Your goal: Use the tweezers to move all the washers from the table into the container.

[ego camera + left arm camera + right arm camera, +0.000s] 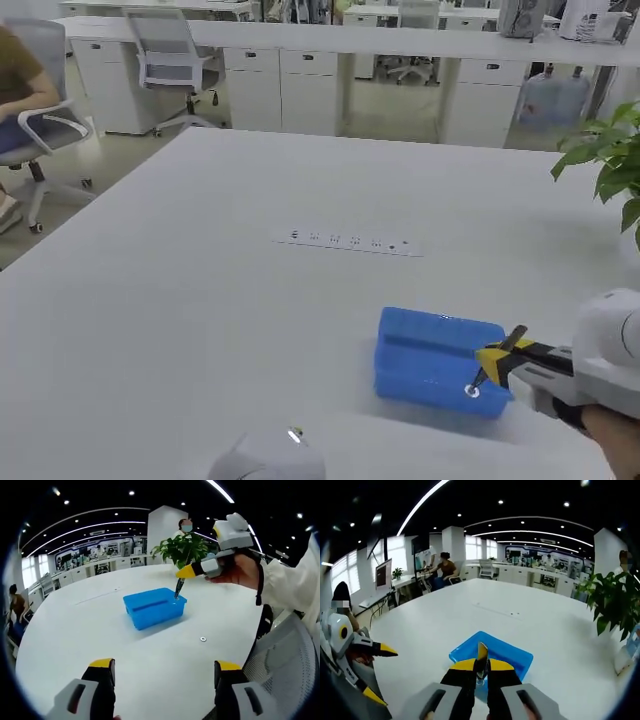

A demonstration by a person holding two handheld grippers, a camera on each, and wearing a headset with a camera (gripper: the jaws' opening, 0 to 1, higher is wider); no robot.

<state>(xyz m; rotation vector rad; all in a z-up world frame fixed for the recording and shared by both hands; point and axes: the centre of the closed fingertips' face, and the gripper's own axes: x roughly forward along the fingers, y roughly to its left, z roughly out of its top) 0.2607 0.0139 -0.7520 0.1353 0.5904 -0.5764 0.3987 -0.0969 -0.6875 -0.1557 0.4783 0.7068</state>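
A blue container (425, 345) (150, 609) (510, 652) stands on the white table. My right gripper (497, 357) (186, 571) (481, 666) is shut on the tweezers (488, 370) (178, 587) (482, 652). They point down over the container's near right corner, with a small shiny ring at their tips. One washer (203, 639) (295, 435) lies on the table in front of the container. My left gripper (162, 680) (379, 672) stands open and holds nothing, low over the near table; its top shows at the head view's bottom edge (268, 462).
A power strip (348, 242) is set into the table's middle. A potted plant (610, 160) (184, 549) (612, 597) stands at the right edge. Office chairs (165, 60) and white cabinets lie beyond the far edge. People sit at other desks.
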